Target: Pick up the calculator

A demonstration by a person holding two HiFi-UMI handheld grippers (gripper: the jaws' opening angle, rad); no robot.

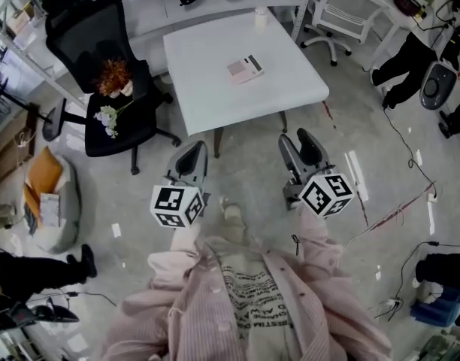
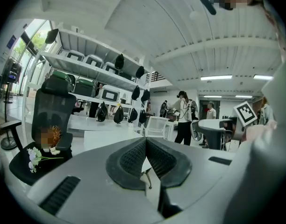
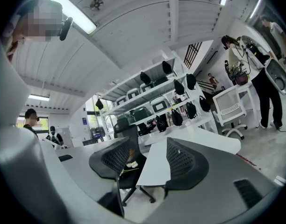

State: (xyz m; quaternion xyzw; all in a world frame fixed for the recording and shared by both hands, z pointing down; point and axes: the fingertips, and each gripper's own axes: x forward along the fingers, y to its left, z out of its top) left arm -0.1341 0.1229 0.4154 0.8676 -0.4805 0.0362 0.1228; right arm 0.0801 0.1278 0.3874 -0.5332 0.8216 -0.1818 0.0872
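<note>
Head view: calculator point(image 1: 245, 68) lies flat on the white table point(image 1: 207, 96), towards its far right part, well apart from both claws. Its face shows a pale pinkish panel and a dark strip; keys too small to make out. A small white object point(image 1: 260, 17) stands at the table's far edge, kind not clear.

Left claw point(image 1: 195, 149) is held over the floor, just short of the table's near edge. In the left gripper view its pads point(image 2: 133, 157) meet at the tips, so the left claw point(image 2: 146, 143) is closed with nothing in it.

Right claw point(image 1: 298, 138) is also short of the near edge, beside the left one. In the right gripper view the right claw point(image 3: 150, 154) stands wide apart and empty; only the table edge shows through the gap. The calculator cannot be found in either gripper view, since the tabletop is seen nearly edge-on.

Both hands are hidden under the marker cubes point(image 1: 176, 205).

A black chair point(image 1: 87, 43) left of the table carries flowers point(image 1: 113, 77).
</note>
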